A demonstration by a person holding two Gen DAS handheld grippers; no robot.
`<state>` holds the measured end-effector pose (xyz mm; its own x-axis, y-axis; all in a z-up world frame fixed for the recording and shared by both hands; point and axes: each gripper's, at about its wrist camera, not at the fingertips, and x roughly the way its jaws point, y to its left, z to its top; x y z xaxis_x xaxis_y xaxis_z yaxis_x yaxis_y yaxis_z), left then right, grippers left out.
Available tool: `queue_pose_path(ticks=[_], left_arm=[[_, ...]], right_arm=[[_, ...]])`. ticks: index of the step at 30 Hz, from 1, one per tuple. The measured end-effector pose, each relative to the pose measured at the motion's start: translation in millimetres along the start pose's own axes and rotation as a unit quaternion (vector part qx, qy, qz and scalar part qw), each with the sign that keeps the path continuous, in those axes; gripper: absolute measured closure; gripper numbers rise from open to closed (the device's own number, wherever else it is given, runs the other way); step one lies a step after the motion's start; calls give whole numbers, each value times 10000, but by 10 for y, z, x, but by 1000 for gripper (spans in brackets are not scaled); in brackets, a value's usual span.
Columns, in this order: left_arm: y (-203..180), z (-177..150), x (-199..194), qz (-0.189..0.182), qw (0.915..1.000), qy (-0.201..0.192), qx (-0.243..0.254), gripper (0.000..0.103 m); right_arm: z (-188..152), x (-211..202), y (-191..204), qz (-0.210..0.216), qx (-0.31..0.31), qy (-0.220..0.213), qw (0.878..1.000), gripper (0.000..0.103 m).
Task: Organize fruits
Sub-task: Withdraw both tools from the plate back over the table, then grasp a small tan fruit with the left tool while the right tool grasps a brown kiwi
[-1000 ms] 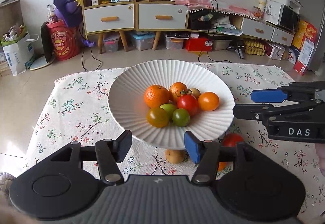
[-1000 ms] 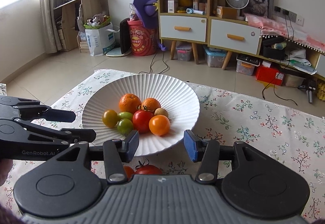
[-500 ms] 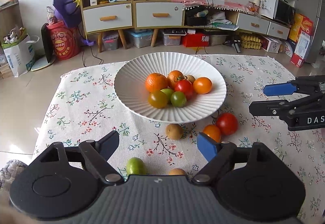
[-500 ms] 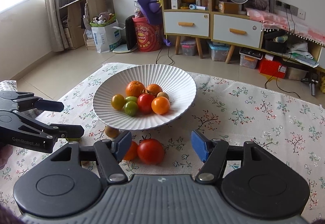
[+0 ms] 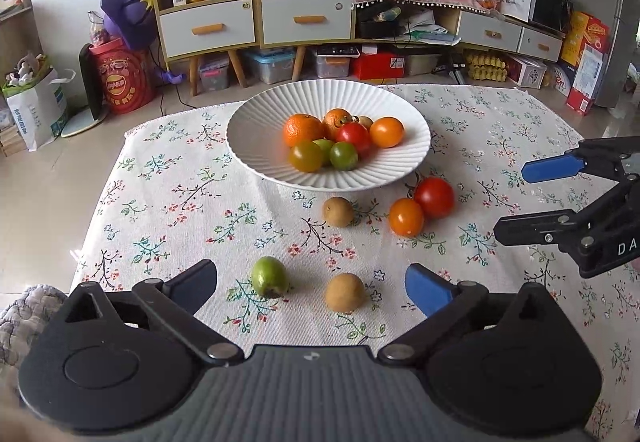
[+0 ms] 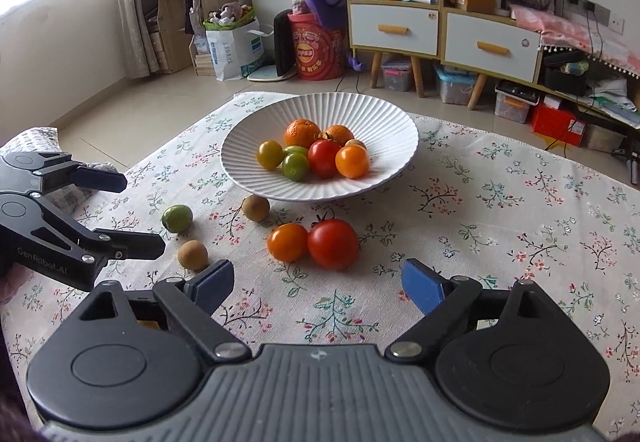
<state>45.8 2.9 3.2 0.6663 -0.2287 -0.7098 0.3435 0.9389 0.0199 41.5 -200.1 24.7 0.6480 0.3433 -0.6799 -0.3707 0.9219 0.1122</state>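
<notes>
Floral woven cloth; ribbed white round plate far centre, heaped glossy fruit. Smooth round tomato near. Left gripper, right gripper: fingers spread apart, empty.

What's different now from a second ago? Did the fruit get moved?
Both grippers, left gripper and right gripper, pulled back from the plate and opened wider, bringing more loose fruit on the cloth into view. Nothing was grasped or released; the fruit itself stayed put.

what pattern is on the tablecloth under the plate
A small floral print on cream tablecloth: dark twigs, green leaves, tiny red and blue flowers. Clearest in the left wrist view.
</notes>
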Motion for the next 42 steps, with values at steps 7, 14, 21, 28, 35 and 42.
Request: queue_pose_path(ticks=[7,14,21,28,35,42], left_arm=[[-17,-106,-61,-48,9999,80,89,3],[-53,-243,-104,-110,9994,143,286,3],[-108,-351,-86,-207,9986,308,370,3],[-255,-467,-5,-383,9963,524,568,3],[-300,-492,59,-694,9943,659,473,22],[-264,-488,46,-786,9942,663,320,49]], right_arm=[[-82,3,105,88,-86,107,9999,9],[-144,-1,191,125,-227,170,9995,6],[-192,27,262,116,-321,260,9991,5],[-215,87,307,94,-407,355,9985,5],[-186,121,338,58,-443,364,9983,5],[-184,167,374,32,-479,401,9980,5]])
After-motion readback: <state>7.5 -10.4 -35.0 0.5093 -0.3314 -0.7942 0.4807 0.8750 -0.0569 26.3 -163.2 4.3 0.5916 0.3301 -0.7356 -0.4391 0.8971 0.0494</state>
